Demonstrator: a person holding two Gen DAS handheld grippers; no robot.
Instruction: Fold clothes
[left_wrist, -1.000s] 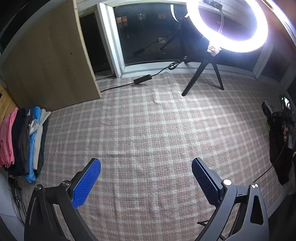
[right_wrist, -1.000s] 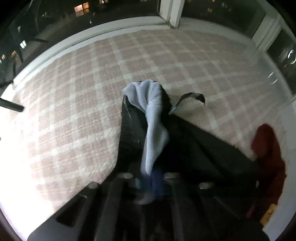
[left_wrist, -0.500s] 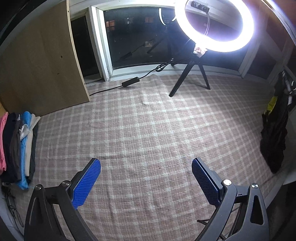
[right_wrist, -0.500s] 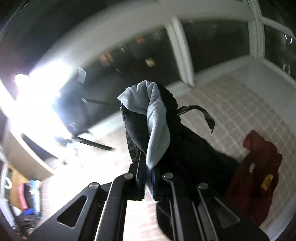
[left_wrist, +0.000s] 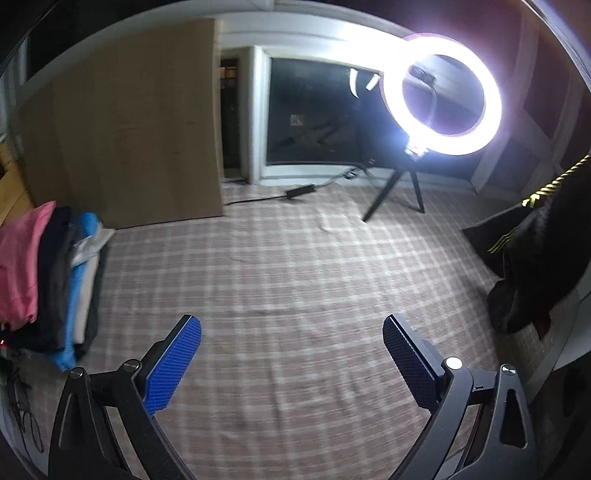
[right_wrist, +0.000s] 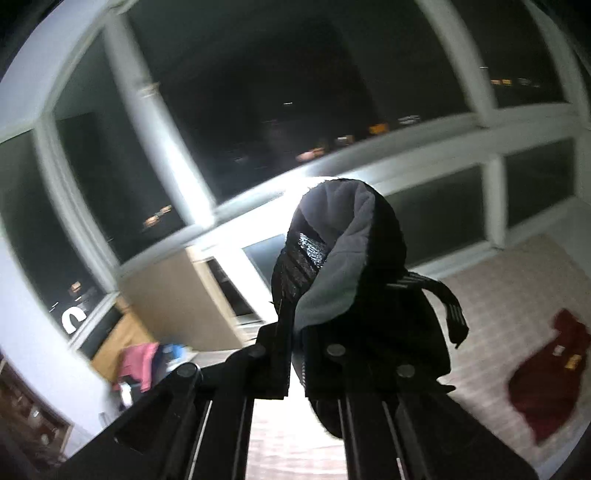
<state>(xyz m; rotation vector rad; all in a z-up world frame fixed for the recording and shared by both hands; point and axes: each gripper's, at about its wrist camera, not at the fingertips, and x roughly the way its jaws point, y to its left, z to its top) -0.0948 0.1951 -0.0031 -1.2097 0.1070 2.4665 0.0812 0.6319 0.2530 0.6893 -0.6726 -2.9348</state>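
Black garment (right_wrist: 373, 295) hiding hand-held gripper (right_wrist: 297, 354) fingertips

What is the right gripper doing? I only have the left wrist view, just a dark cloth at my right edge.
Observer: The right gripper is shut on a black garment with a pale grey lining, held up in the air.
Operator: Anything else left to fold?
Observer: Yes, a dark red garment lies crumpled on the checked rug, out of your view.
Operator: Is the left gripper helping?
Observer: No. The left gripper is open and holds nothing; the right wrist view does not show it near the garment.
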